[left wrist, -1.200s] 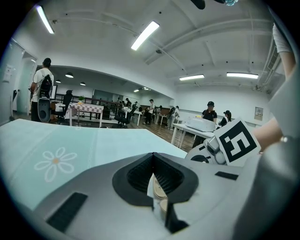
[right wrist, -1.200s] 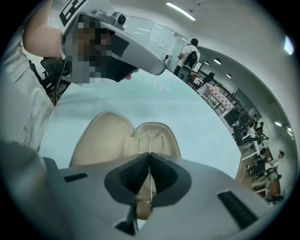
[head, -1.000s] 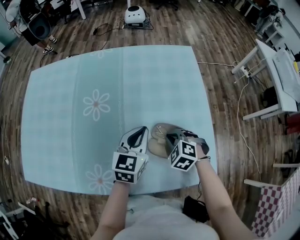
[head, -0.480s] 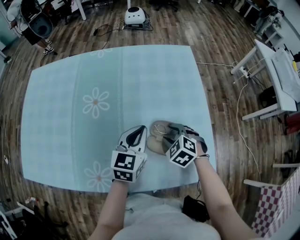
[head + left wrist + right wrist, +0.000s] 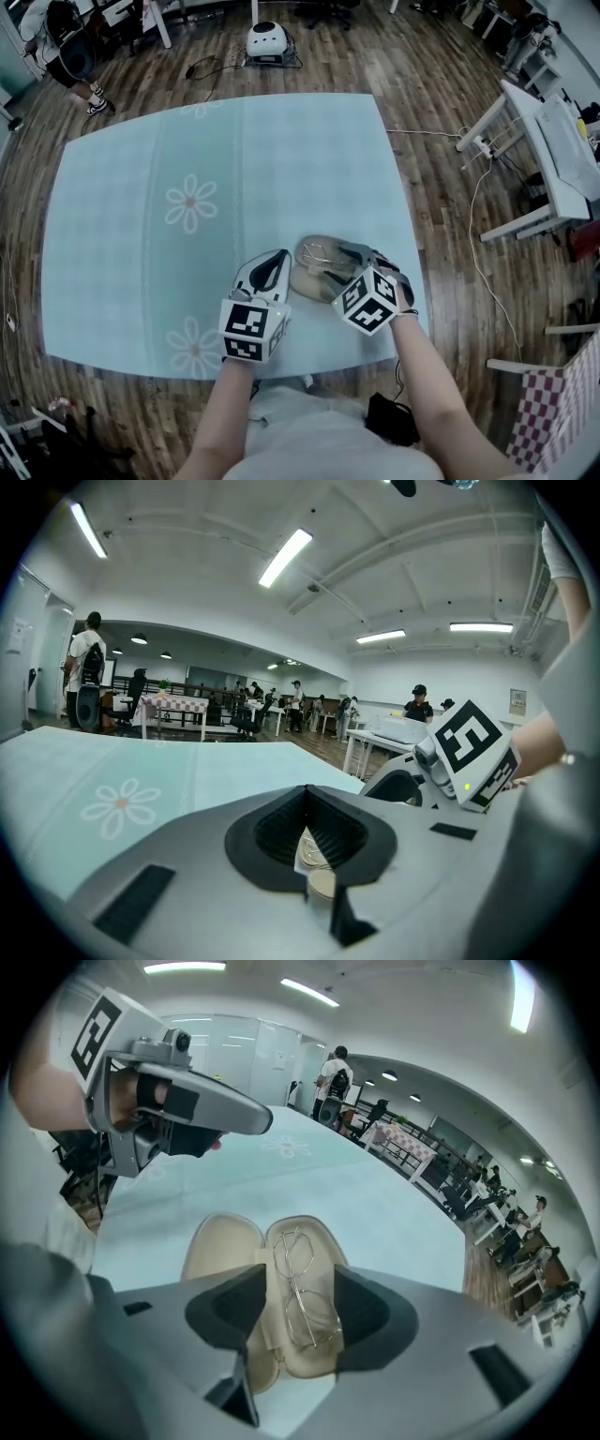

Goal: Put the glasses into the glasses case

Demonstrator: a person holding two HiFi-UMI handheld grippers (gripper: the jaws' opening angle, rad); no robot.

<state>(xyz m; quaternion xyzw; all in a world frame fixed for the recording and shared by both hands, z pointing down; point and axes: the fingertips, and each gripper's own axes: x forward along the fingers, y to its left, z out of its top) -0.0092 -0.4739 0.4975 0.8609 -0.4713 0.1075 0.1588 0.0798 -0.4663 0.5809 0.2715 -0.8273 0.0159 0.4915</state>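
The glasses (image 5: 305, 1283) are already lying inside the open glasses case (image 5: 217, 1251) on the table (image 5: 187, 141), the right gripper (image 5: 298, 1314) is hovering over them with jaws spread, the left gripper (image 5: 309, 844) is sitting pressed together and empty alongside, so I'm judging only the lid-closing is remaining.

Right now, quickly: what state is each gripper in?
Left gripper: shut, holding nothing.
Right gripper: open, gripping nothing; the glasses lie in the open case.

Thin shiny wire glasses (image 5: 295, 1283) – matt beige glasses case (image 5: 220, 1246) – smooth tablecloth (image 5: 187, 187), wood-plank floor (image 5: 422, 84)
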